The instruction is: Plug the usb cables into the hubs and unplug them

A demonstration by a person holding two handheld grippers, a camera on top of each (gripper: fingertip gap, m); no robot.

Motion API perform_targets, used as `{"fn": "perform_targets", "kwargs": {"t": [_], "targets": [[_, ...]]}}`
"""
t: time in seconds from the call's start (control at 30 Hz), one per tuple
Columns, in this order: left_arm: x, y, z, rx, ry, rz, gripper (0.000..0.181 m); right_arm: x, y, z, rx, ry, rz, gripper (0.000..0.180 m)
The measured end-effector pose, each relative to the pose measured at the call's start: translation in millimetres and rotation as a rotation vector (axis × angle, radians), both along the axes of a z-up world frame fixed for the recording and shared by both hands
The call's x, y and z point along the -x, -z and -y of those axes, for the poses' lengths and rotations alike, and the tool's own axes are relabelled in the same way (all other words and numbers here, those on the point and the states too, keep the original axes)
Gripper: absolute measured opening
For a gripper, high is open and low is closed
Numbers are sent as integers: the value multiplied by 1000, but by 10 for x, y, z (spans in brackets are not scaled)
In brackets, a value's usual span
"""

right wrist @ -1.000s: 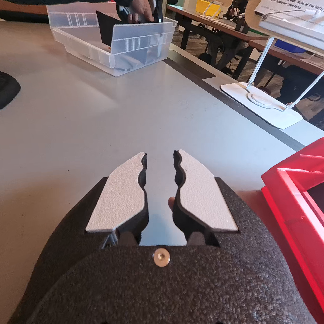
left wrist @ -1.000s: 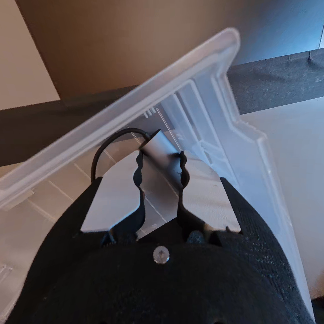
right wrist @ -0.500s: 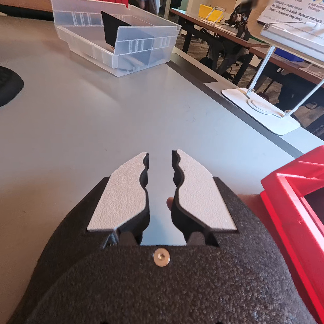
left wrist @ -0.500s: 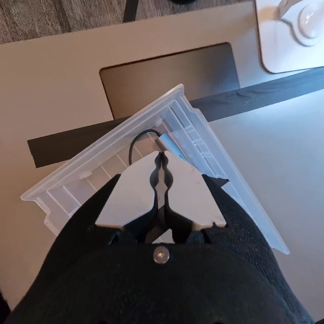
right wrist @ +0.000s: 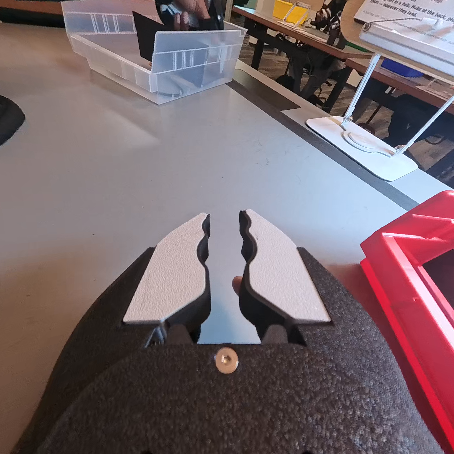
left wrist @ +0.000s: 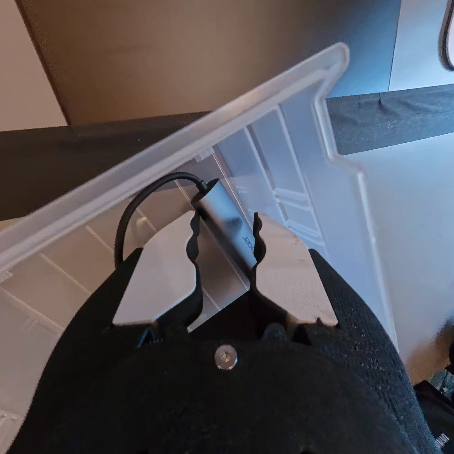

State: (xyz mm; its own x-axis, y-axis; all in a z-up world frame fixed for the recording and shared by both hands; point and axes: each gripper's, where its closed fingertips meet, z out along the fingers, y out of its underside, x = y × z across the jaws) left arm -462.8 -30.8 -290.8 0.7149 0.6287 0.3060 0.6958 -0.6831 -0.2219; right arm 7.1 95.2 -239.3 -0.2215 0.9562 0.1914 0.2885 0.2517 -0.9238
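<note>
Left wrist view: the left gripper (left wrist: pixel 226 216), its wavy-edged pale fingers spread wide, straddles a smooth silver hub (left wrist: pixel 224 216) with printed lettering, lying in the frosted clear bin (left wrist: pixel 282 103), its black cable (left wrist: pixel 137 204) looping toward ten o'clock. In the right wrist view, the right gripper (right wrist: pixel 224 215) hangs narrowly parted and empty above the grey table (right wrist: pixel 122 172), with a glossy red bin (right wrist: pixel 405 258) at three o'clock.

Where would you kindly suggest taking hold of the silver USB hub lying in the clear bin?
Grip the silver USB hub across its two long flat sides, near mid-body, coming down from above. It lies slantwise close to the clear bin wall, and its black cable curls off the far end, so probably avoid that end.
</note>
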Motion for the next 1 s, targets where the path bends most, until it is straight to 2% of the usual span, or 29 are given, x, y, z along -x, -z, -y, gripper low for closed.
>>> {"fn": "perform_targets", "kwargs": {"t": [0.13,0.27,0.43,0.6,0.77,0.87,1.0], "targets": [[-26,35,13,12,9,44,29,3,1,7,5,-5,0,23],[-54,-1,-18,-15,32,48,26,4,8,12,2,-8,3,22],[-31,-256,-6,-76,58,-9,18,-3,4,15,4,-8,0,22],[53,-842,92,-160,73,-127,16,2,8,52,-3,-21,0,22],[-204,-1709,26,-356,189,-284,15,27,-47,53,-24,-23,-27,21],[-700,-2260,-90,-525,342,-394,15,121,-217,41,-27,-35,-58,22],[-1912,-2821,-222,-847,650,-507,16,346,-800,194,-54,-122,-145,26]]}}
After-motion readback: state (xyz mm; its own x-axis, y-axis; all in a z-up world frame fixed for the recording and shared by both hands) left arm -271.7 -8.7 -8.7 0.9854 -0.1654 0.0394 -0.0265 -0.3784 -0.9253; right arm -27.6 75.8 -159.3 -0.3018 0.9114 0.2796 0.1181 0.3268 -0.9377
